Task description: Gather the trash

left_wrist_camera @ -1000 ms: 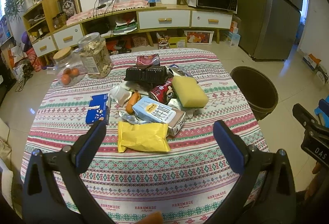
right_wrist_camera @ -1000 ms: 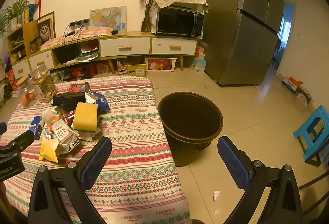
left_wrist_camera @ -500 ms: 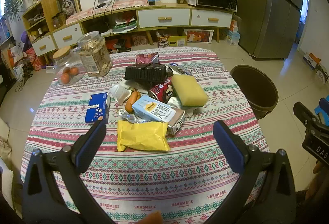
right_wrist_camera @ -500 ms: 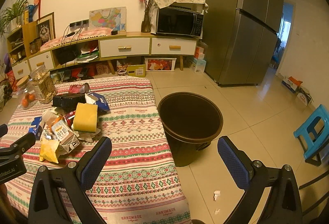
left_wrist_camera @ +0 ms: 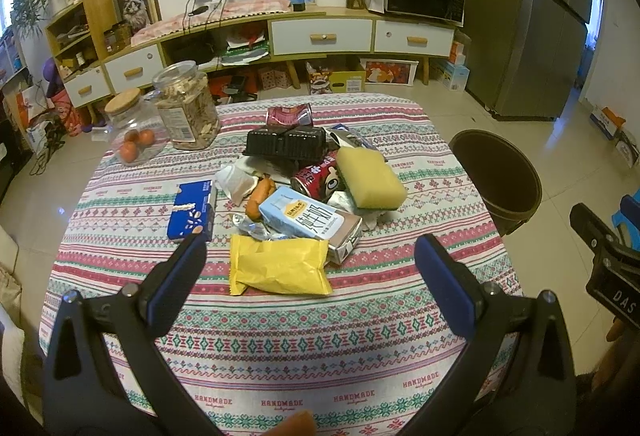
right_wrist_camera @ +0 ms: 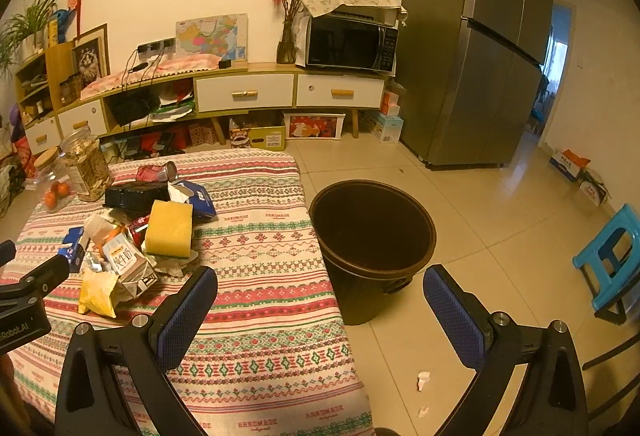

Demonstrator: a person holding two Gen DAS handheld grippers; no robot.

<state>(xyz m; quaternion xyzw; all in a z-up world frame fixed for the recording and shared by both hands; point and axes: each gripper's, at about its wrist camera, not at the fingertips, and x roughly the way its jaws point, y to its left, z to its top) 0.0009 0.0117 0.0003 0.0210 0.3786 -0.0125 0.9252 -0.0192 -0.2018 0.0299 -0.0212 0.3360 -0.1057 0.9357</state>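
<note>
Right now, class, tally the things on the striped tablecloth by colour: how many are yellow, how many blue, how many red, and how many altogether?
Yellow: 2, sponge, yellow wrapper
Blue: 3, blue box, milk carton, torn blue pack
Red: 2, red cans
Total: 7

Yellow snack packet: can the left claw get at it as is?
Probably yes. The yellow snack packet lies at the pile's near edge, nothing on top, and the open left claw faces it over bare tablecloth.

The left gripper [left_wrist_camera: 310, 264] edges slightly nearer the yellow packet [left_wrist_camera: 279, 266]; the right gripper [right_wrist_camera: 320, 296] barely shifts.
</note>
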